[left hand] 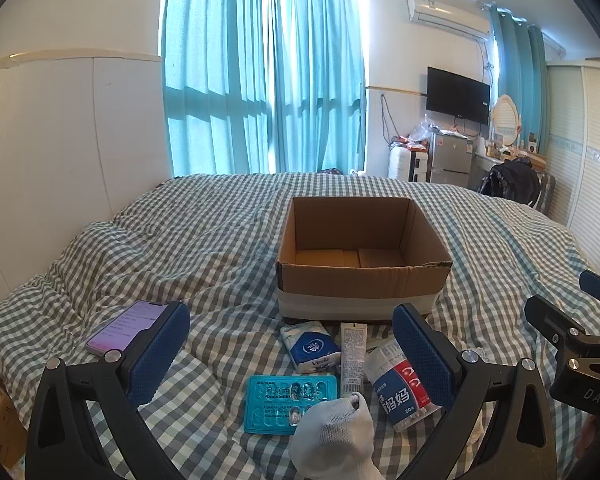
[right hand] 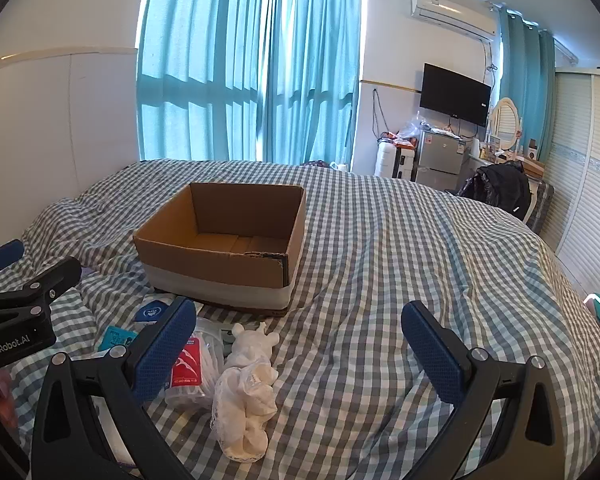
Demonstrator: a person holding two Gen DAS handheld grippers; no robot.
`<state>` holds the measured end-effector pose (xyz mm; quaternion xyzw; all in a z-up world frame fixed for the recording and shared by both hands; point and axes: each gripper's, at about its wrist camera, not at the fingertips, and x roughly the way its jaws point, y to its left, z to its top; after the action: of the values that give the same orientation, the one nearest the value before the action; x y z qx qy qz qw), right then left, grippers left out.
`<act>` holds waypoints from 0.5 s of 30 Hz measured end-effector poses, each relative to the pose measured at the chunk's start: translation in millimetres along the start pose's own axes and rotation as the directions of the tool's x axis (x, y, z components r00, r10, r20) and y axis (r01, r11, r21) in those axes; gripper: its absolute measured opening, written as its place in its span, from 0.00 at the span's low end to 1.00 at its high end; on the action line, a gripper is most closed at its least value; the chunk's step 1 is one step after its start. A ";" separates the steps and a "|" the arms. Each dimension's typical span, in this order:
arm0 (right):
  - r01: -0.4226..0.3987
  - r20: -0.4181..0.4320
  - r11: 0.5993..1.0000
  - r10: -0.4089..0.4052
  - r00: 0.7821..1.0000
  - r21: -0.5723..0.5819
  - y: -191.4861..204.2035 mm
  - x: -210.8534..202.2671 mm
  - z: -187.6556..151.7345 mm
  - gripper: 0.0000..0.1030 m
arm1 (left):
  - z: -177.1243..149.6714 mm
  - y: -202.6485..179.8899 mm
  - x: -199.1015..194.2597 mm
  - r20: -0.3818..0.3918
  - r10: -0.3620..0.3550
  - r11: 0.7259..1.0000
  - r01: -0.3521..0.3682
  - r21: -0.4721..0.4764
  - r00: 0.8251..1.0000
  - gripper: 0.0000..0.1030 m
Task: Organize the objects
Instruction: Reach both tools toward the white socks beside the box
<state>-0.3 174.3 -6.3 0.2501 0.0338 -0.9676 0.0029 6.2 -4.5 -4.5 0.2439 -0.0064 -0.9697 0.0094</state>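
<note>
A: Where is the box (left hand: 364,256)?
B: On the bed (left hand: 204,224), mid-quilt, open side up, nothing in it. Its long axis runs across the left view; in the right view one corner turns toward the camera.

A: And the loose things?
B: In a cluster on the quilt just before the box. The tube (left hand: 352,360) lies with its long axis toward the box. The pill card (left hand: 290,404) lies flat, long side across. The tissues (left hand: 310,346) sit nearest the box, and the swab jar (left hand: 400,386) lies on its side, tilted. A sock (left hand: 334,440) lies closest to the left camera. A phone (left hand: 122,328) lies apart at the left, screen lit.

A: The jaws?
B: The left gripper (left hand: 292,356) is spread wide over the cluster, holding nothing. The right gripper (right hand: 300,344) is spread too, over bare quilt, with a white netted bundle (right hand: 246,404) beside its left finger.

A: The room?
B: Gingham quilt, teal curtains (left hand: 260,80), a TV (left hand: 458,96) on the wall, and a small fridge (left hand: 450,158) below.
</note>
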 end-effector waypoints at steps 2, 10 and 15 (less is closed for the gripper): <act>-0.001 0.000 1.000 0.001 1.000 -0.001 0.3 -0.3 -0.5 1.00 | -0.2 -1.0 -0.7 0.000 -0.002 1.000 0.002 0.001 1.000 1.00; 0.001 0.007 1.000 -0.001 1.000 -0.003 -0.1 -2.6 -0.3 1.00 | 0.1 -1.5 -1.4 0.003 -0.003 1.000 0.003 0.001 1.000 1.00; -0.005 0.011 1.000 0.005 1.000 -0.008 0.1 -5.2 0.8 1.00 | 1.7 -1.9 -4.7 0.009 -0.002 1.000 0.002 -0.001 1.000 1.00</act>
<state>3.8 174.1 -3.0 0.2450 0.0371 -0.9688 0.0065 9.5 -2.4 -0.8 0.2396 -0.0055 -0.9708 0.0084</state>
